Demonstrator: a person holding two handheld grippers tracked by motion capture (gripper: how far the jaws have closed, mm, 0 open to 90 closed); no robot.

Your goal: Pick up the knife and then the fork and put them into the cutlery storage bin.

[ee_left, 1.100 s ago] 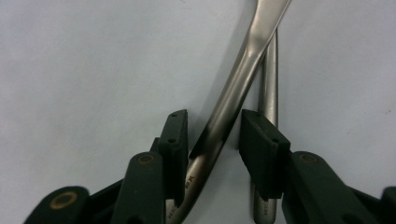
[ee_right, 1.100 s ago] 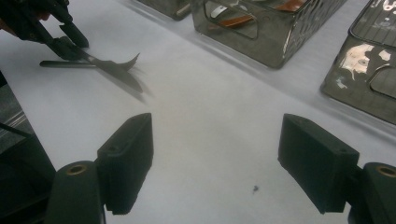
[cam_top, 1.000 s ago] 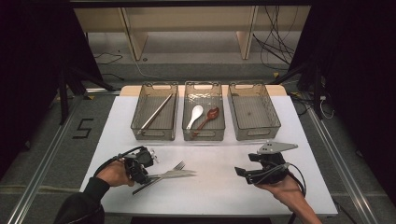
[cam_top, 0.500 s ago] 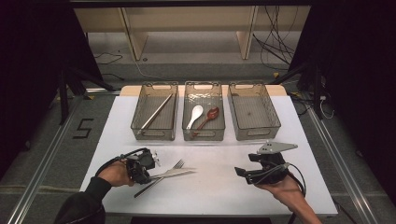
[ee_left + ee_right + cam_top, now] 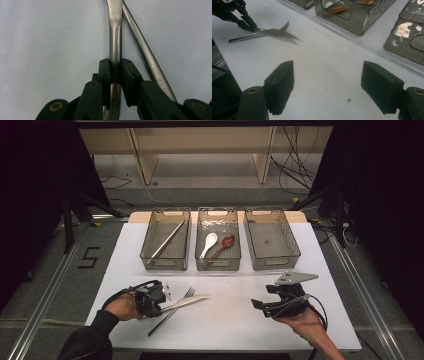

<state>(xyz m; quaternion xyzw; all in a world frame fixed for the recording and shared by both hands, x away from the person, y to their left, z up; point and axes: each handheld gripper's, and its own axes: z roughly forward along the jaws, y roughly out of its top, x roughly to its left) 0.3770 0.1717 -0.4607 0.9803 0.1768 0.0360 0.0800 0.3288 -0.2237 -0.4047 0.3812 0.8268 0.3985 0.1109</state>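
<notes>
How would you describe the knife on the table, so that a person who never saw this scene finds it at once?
Start from the white table with three clear bins along its far side, then look at the near left part, where the left gripper is. Two pieces of metal cutlery cross there: the knife is the one whose handle is clamped in the jaws. Unlike the fork under it, it ends in a flat blade, not tines.

Bins: three clear ones in a row — left bin [image 5: 166, 240], middle bin [image 5: 218, 239], right bin [image 5: 271, 239]. Spoons: two, one white spoon [image 5: 208, 243] and one brown spoon [image 5: 223, 246]. Chopsticks [image 5: 168, 240]: two, one pair. Knife [image 5: 187, 302]: one. Fork [image 5: 172, 310]: one. Grippers: two.
</notes>
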